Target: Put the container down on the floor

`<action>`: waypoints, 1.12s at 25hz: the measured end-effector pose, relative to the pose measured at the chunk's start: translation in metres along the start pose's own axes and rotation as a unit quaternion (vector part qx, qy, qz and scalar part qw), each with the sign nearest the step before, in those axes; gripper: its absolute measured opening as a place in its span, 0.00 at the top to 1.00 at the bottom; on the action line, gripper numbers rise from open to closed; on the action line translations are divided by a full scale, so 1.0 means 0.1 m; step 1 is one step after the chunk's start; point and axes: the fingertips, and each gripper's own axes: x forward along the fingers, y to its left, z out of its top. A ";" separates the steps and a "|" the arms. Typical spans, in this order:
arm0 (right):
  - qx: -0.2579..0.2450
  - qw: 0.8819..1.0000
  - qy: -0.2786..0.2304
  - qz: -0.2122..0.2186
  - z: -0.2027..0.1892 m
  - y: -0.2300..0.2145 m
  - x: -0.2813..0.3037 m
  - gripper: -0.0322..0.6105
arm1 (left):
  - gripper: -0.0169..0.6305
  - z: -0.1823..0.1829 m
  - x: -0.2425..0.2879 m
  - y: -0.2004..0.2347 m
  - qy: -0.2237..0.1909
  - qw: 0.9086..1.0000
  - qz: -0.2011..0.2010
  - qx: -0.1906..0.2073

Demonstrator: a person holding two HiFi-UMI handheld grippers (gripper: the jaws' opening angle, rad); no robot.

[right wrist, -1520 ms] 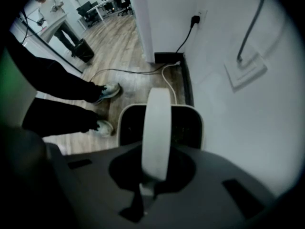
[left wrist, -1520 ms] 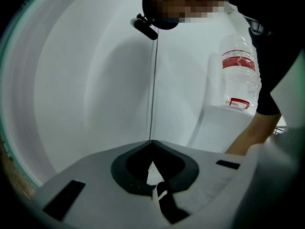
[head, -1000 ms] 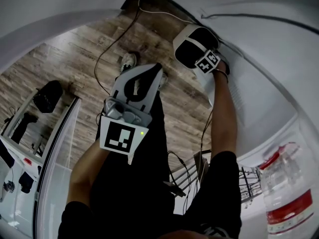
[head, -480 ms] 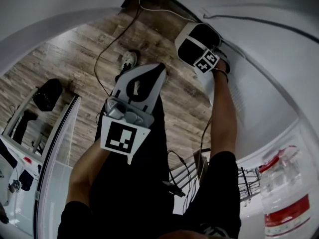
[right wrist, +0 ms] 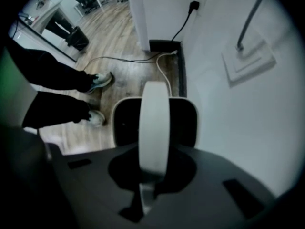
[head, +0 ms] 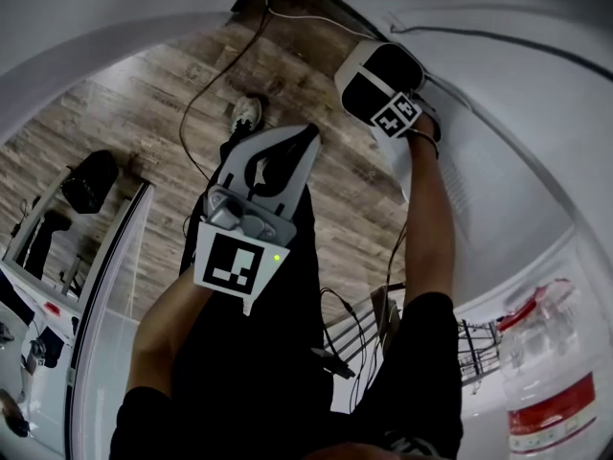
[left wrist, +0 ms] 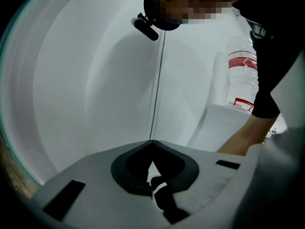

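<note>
The right hand-held gripper [right wrist: 145, 191] points straight down, its jaws clamped on the white strap handle [right wrist: 153, 128] of the container [right wrist: 183, 123]. The container hangs under it over the wooden floor [right wrist: 119, 75], close beside the white wall [right wrist: 224, 128] on the right and just right of the person's shoes [right wrist: 97, 118]. The left hand-held gripper [left wrist: 152, 144], off to the left, has its jaws together on nothing. The set-down should go best lowered straight, with the base level and clear of the cable [right wrist: 124, 59] on the far side, and the handle freed only once the floor bears the weight.
</note>
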 end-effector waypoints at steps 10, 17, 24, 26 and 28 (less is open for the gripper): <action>0.010 1.000 -0.002 0.008 0.07 0.00 -0.01 0.89 | 0.93 -0.02 -0.04 0.12 0.000 1.000 0.013 -0.010; 0.013 1.000 -0.017 -0.005 0.08 0.04 0.02 0.76 | 0.93 -0.04 -0.05 0.10 -0.002 1.000 0.012 -0.017; 0.021 0.999 -0.030 -0.029 0.10 0.02 -0.06 0.71 | 0.93 0.00 -0.08 0.06 -0.004 1.000 0.006 -0.015; 0.029 0.998 -0.035 -0.033 0.11 -0.01 -0.11 0.70 | 0.93 0.02 -0.09 0.06 -0.003 1.000 0.004 -0.014; 0.036 0.998 -0.040 -0.034 0.13 -0.03 -0.17 0.70 | 0.93 0.05 -0.11 0.06 -0.006 1.000 0.004 -0.014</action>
